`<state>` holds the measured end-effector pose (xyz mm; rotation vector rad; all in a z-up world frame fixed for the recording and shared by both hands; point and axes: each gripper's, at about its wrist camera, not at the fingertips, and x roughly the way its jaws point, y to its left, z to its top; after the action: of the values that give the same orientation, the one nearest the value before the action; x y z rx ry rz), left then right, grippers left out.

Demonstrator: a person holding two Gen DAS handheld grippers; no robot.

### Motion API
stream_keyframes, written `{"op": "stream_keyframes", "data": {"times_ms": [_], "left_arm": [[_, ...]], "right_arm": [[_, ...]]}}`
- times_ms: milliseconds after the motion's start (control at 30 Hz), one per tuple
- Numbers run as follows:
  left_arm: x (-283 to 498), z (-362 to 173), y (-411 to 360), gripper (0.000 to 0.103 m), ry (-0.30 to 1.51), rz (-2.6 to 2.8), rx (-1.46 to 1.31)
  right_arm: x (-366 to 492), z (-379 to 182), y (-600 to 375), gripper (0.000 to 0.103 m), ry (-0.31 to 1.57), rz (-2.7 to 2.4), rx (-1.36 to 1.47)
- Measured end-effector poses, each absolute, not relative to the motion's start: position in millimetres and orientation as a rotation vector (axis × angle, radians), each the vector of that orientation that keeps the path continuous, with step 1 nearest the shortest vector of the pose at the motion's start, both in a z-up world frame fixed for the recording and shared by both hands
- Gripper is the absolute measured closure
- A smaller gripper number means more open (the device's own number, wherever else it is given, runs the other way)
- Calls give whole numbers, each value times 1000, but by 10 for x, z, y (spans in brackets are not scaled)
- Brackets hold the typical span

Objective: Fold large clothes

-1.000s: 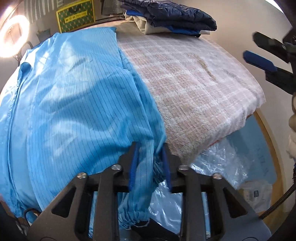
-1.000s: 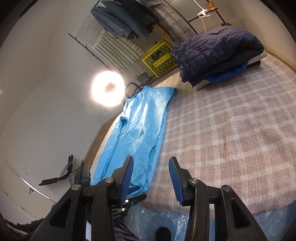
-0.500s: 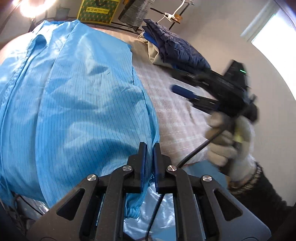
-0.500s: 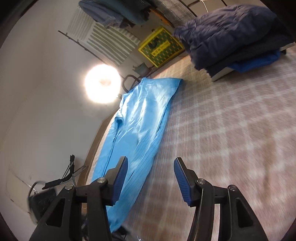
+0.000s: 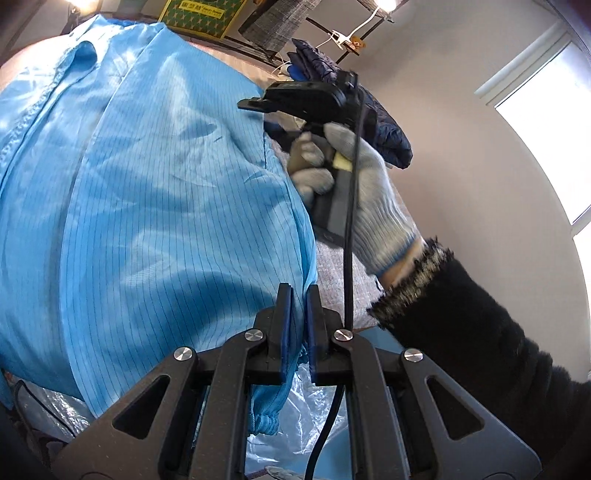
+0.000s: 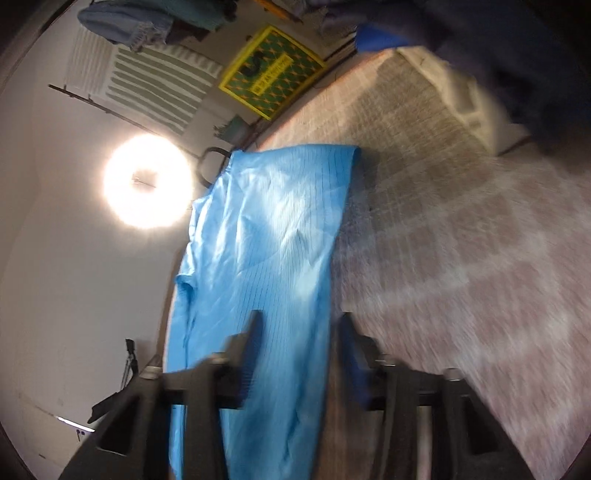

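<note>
left gripper [image 5: 298, 295] fingers pinch the glossy pinstriped blue garment [image 5: 155, 192]; right gripper [image 6: 299, 332] fingers closing over its edge.

The place is a bedroom in a home, fitted out for filming. A bed [image 6: 461, 229] with a pink-and-white checked blanket fills most of the room, and folded dark blue quilts [image 5: 384, 125] are stacked at its far end. A clothes rack [image 6: 147, 18] along the plain white wall carries hanging garments. A striped cloth [image 6: 147, 77] hangs on that wall, and a yellow-and-green box [image 6: 269, 70] stands beside it. A bright ring light [image 6: 147, 181] shines by the bedside, and a window [image 5: 550, 125] lets in daylight.
</note>
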<state>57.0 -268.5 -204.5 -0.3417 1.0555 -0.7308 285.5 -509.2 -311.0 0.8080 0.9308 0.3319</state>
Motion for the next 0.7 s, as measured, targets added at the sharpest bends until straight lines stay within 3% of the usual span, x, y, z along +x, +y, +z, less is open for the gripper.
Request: {"op": "stream_keyframes", "data": {"times_ms": [67,100,700], "left_arm": [[590,-2078,-2630,98,1064,-734,-367],[602,-2089,-2608,98,1066,-735,-377],[518,-2117,-1723,98,1031,-647,-570]], "right_arm": [[2937,-3082,-5025,99,940,307,767],[2968,-3051,-4997,102,944,293,744],[3184,-2102,-3675,103,955,247,157]]}}
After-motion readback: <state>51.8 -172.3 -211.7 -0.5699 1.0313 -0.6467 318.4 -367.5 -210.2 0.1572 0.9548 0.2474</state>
